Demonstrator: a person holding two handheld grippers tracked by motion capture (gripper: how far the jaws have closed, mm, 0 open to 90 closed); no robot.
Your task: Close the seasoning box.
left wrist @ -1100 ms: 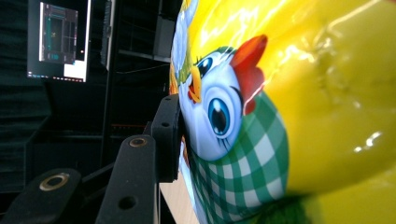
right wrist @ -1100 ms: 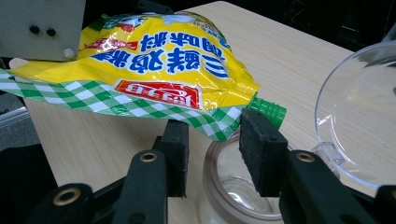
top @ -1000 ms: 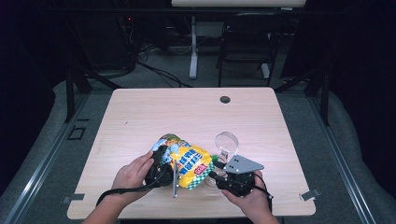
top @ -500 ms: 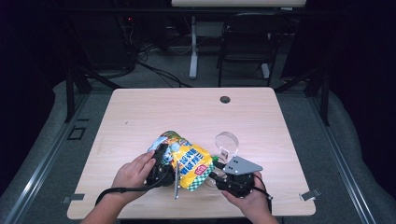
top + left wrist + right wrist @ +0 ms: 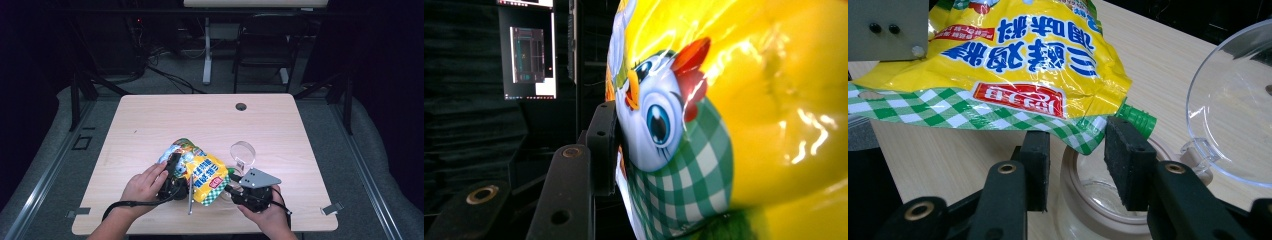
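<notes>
A puffy yellow seasoning pouch (image 5: 206, 175) with a green-checked edge and a cartoon chick (image 5: 659, 120) is held tilted above the table. My left gripper (image 5: 177, 166) is shut on its upper end, and one black pad (image 5: 605, 145) presses its side. The pouch's green spout (image 5: 1137, 120) hangs just over the mouth of a clear glass jar (image 5: 1088, 200). The jar's hinged clear lid (image 5: 1233, 100) stands open behind it. My right gripper (image 5: 1075, 160) comes in from the right (image 5: 232, 189), and its jaws close around the jar below the rim.
The wooden table (image 5: 150, 125) has a round cable hole (image 5: 241, 106) near its far edge. Metal clips (image 5: 332, 207) sit at the front corners. A dark chair (image 5: 265, 45) and cables lie on the floor beyond the table.
</notes>
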